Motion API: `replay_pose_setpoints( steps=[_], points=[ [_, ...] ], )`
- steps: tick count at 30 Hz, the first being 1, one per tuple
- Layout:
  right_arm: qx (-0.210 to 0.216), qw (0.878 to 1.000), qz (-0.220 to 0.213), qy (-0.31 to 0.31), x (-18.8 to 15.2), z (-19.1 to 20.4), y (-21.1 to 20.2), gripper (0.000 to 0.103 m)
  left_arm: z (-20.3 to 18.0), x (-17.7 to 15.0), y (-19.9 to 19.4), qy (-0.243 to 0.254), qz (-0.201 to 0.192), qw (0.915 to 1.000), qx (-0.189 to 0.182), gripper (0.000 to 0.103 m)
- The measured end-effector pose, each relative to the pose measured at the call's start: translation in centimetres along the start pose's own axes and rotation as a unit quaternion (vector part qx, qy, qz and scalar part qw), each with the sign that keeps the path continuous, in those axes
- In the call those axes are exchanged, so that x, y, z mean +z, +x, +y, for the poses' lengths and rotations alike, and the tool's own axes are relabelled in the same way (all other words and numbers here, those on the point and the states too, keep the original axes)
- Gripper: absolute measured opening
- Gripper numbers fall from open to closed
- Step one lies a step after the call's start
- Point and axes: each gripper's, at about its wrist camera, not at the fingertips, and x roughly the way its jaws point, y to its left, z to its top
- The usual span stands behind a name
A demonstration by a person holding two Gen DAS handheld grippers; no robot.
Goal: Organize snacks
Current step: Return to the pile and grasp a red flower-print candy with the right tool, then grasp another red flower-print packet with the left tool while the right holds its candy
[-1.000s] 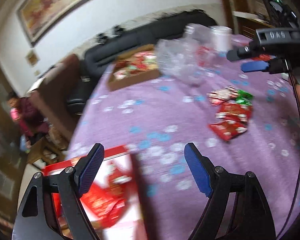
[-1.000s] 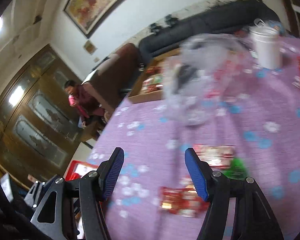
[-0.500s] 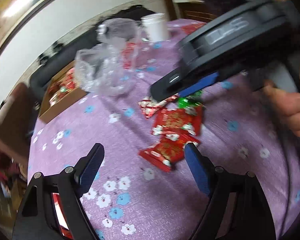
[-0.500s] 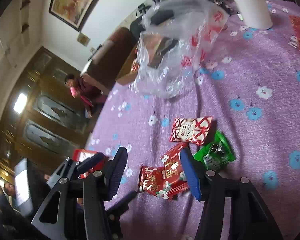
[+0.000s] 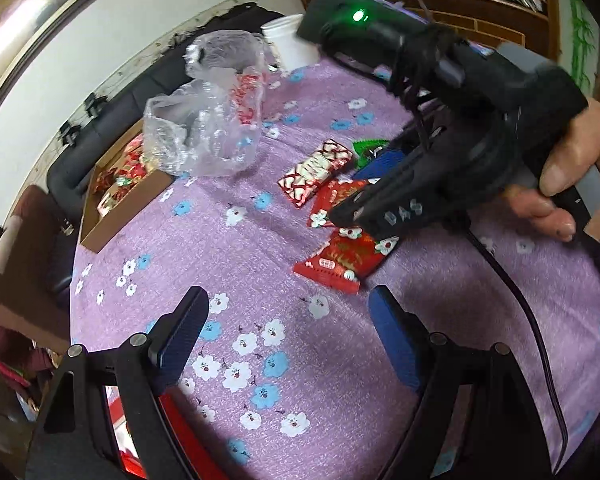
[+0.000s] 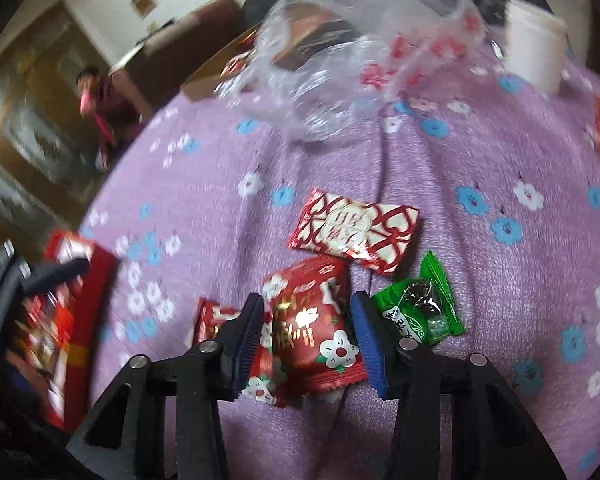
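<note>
The right claw [image 6: 306, 338] is down on the little heap of snacks on the purple flowered bench [image 6: 500, 152], its jaws closing around a red flowered packet [image 6: 314, 332] that sits between the blue pads; whether the pads already press on it I can't quite tell, as the picture is smeared there. A second red packet [image 6: 220, 328] lies partly under the left pad, and a green sweet [image 6: 418, 312] is just beside the right one, so the squeeze could catch two wrappers at once or nudge the green one aside. The slick foil might also slip out if only its edge is pinched. The left claw [image 5: 288, 332] hangs wide open over bare cloth, holding nothing, near a red packet [image 5: 344, 258]. The cardboard box [image 5: 116, 200] of sweets sits well apart, at the far edge.
</note>
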Motion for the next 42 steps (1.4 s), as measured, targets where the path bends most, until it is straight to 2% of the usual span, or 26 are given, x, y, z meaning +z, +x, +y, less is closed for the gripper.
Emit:
replay_pose_setpoints(
  steps=[2, 4, 6, 9, 11, 13, 17, 18, 24, 26, 27, 28, 30, 36, 42],
  points=[
    [-0.026, 0.999, -0.004, -0.036, -0.3, 1.0, 0.0, 0.038, -0.2, 0.2, 0.2, 0.013, 0.001, 0.9999, -0.004, 0.082],
    [-0.025, 0.999, -0.004, -0.035, -0.3, 1.0, -0.1, 0.035, -0.7, 0.6, 0.6, 0.026, 0.006, 0.9996, -0.003, 0.082],
    [-0.002, 1.0, -0.009, -0.002, -0.1, -0.3, -0.9, 0.034, -1.2, 1.1, 0.9, 0.035, 0.005, 0.9994, -0.002, 0.082],
    [0.038, 0.998, -0.033, 0.044, 0.3, -2.7, -2.8, 0.034, -2.0, 2.1, 1.8, 0.053, 0.008, 0.9984, -0.02, 0.082],
    [0.078, 0.992, -0.047, 0.087, 0.3, -4.8, -4.0, 0.034, -2.6, 2.8, 2.8, 0.07, 0.018, 0.9969, -0.031, 0.082],
    [0.1, 0.987, -0.054, 0.117, 0.5, -6.3, -4.3, 0.034, -3.2, 3.2, 3.7, 0.087, 0.027, 0.9951, -0.039, 0.082],
    [0.119, 0.978, -0.055, 0.165, 0.5, -8.4, -4.6, 0.034, -3.9, 3.6, 5.6, 0.115, 0.051, 0.99, -0.063, 0.083],
    [0.117, 0.977, -0.055, 0.169, 0.5, -8.3, -4.6, 0.034, -3.8, 3.7, 5.7, 0.114, 0.046, 0.9898, -0.073, 0.083],
    [0.125, 0.972, -0.058, 0.188, 0.3, -8.2, -4.4, 0.034, -2.0, 3.8, 6.9, 0.066, 0.065, 0.9862, -0.137, 0.081],
    [0.129, 0.972, -0.059, 0.188, 0.3, -8.2, -4.5, 0.034, -1.6, 3.6, 6.8, 0.051, 0.066, 0.9826, -0.166, 0.063],
    [0.128, 0.972, -0.06, 0.188, 0.4, -8.2, -4.3, 0.034, -1.5, 3.4, 6.6, 0.047, 0.062, 0.9818, -0.173, 0.051],
    [0.127, 0.972, -0.06, 0.187, 0.4, -8.2, -4.3, 0.034, -1.6, 3.1, 6.3, 0.049, 0.058, 0.9828, -0.168, 0.043],
    [0.128, 0.972, -0.06, 0.189, 0.3, -8.2, -4.3, 0.034, -1.8, 2.7, 5.8, 0.052, 0.052, 0.9828, -0.169, 0.034],
    [0.127, 0.973, -0.06, 0.183, 0.5, -7.6, -4.1, 0.034, -2.4, 1.6, 4.6, 0.014, 0.044, 0.9874, -0.151, 0.029],
    [0.15, 0.974, -0.062, 0.159, 0.6, -6.0, -4.1, 0.034, -2.1, -0.4, 1.2, -0.082, 0.011, 0.9864, -0.142, 0.029]
  ],
)
